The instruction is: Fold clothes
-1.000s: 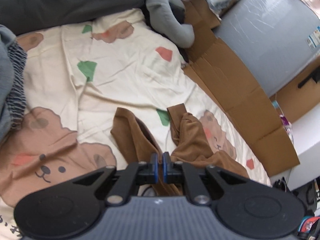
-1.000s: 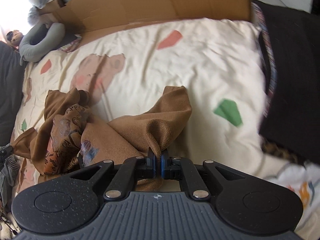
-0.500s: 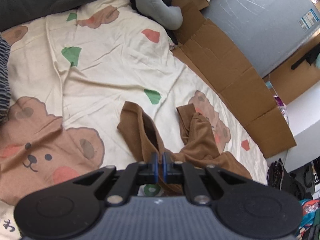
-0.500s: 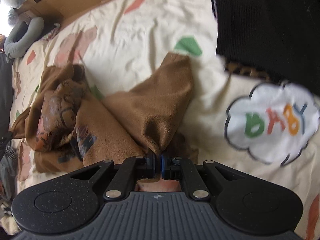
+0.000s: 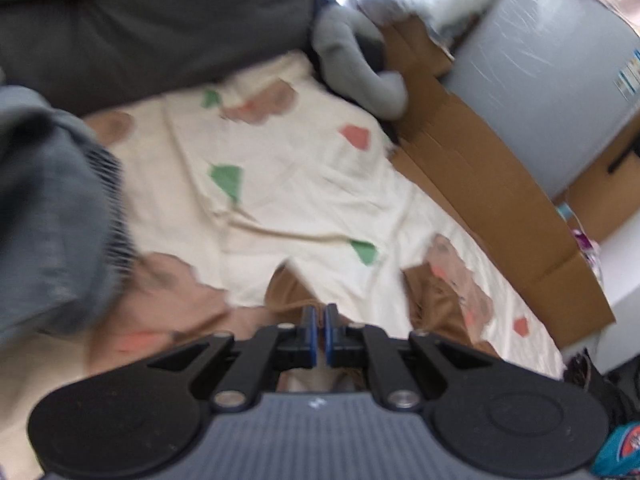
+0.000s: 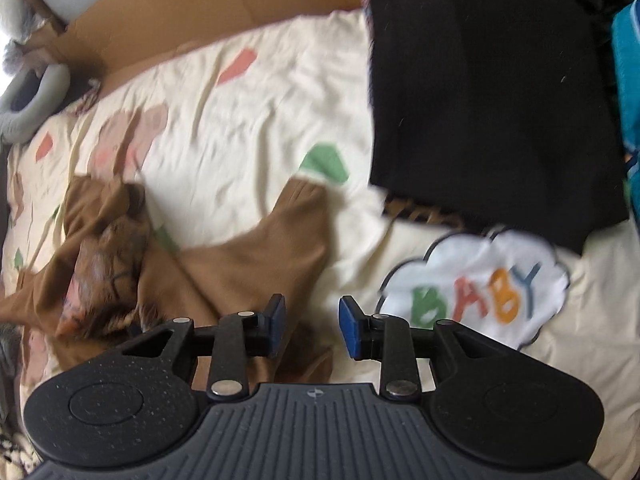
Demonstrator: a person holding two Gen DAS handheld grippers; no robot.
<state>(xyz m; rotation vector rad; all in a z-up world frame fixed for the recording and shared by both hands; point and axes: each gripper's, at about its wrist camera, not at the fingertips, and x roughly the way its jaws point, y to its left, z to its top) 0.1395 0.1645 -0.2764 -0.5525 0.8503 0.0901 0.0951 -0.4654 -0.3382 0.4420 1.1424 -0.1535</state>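
A brown garment (image 6: 256, 248) lies crumpled on the cream bear-print sheet (image 6: 240, 112), with one sleeve stretched toward a green patch. My right gripper (image 6: 312, 306) hovers over the garment's near edge. Its jaws are opening, and nothing is pinched between the blue pads (image 6: 276, 320). In the blurred left wrist view my left gripper (image 5: 320, 312) is shut on an edge of the brown garment (image 5: 290, 292). Another bunch of that garment (image 5: 436, 300) lies to its right.
A folded black garment (image 6: 480, 100) lies at the right, above a "BABY" cloud print (image 6: 476, 288). A grey garment (image 5: 40, 208) sits at the left edge, with a dark blanket (image 5: 140, 20) behind it. Flattened cardboard (image 5: 480, 184) and a grey neck pillow (image 5: 352, 68) border the bed.
My right gripper was shut on the brown sleeve and now stands apart from it, the sleeve lying on the sheet. The left gripper has shifted with its cloth edge, and its view is blurred.
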